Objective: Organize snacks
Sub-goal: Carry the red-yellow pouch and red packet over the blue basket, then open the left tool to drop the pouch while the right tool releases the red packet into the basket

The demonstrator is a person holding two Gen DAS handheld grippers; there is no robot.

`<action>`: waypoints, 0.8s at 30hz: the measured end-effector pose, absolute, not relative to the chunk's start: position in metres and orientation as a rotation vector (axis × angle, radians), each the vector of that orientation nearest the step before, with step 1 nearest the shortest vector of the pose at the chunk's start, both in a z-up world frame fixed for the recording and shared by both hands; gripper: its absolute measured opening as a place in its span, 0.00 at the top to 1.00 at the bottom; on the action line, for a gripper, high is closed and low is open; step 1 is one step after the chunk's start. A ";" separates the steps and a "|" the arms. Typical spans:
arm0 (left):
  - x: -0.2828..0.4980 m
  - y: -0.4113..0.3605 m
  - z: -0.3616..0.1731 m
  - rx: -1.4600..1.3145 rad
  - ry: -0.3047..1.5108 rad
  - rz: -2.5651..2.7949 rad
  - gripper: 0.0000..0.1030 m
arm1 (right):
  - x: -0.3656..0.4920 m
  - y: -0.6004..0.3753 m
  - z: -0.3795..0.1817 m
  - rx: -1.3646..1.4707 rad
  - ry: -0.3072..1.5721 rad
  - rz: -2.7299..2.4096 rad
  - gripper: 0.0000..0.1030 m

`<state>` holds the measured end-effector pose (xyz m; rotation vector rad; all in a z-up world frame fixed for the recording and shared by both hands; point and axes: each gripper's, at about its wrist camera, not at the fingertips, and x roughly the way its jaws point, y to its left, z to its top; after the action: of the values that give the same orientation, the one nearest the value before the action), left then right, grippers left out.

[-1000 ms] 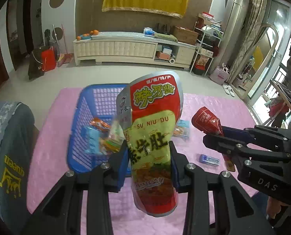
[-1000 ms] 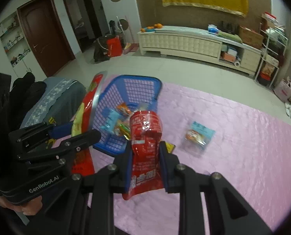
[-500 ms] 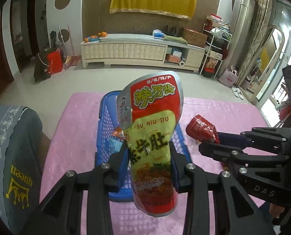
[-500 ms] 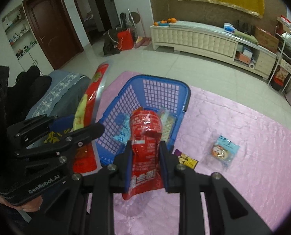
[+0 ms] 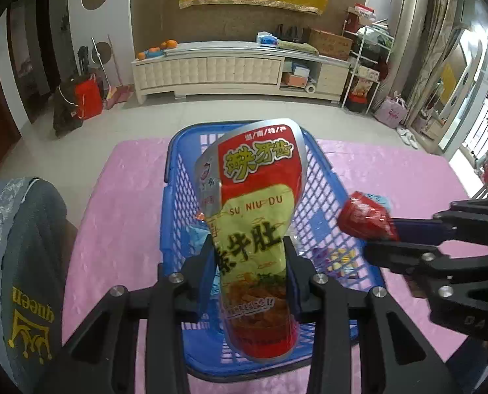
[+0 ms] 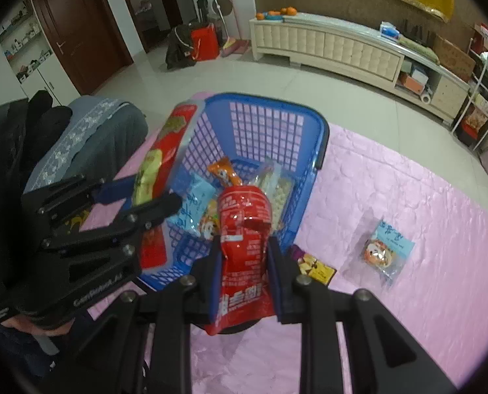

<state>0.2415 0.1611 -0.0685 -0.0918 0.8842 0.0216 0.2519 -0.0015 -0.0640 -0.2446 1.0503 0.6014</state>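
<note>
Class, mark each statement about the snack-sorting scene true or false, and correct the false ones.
1. The left gripper clamps a tall red-and-yellow snack pouch. True.
2. The right gripper is empty. False: it clamps a small red foil packet.
3. The blue plastic mesh basket already holds snacks. True.
4. No snacks lie on the pink quilted cloth. False: a clear packet with a blue label lies there.

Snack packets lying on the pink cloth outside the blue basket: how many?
2: a clear packet with a light-blue label to the right, and a small dark purple-and-yellow packet beside the basket. Others may be hidden behind the grippers.
</note>
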 end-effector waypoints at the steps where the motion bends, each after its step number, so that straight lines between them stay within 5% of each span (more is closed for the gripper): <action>1: 0.242 0.161 -0.070 -0.089 0.891 0.025 0.65 | 0.253 0.000 -0.063 -0.246 1.051 0.600 0.72; 9: 0.245 0.154 -0.074 -0.030 0.912 0.032 0.59 | 0.243 0.004 -0.053 -0.262 1.038 0.608 0.72; 13: 0.241 0.150 -0.072 -0.002 0.930 0.035 0.28 | 0.237 0.001 -0.044 -0.273 1.022 0.608 0.72; 24: 0.207 0.167 -0.037 -0.097 0.890 0.051 0.26 | 0.233 -0.018 -0.035 -0.204 1.024 0.607 0.71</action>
<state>0.2071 0.1669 -0.0365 -0.0969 0.8905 0.0510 0.2332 -0.0178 -0.0353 -0.2045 1.0240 0.6066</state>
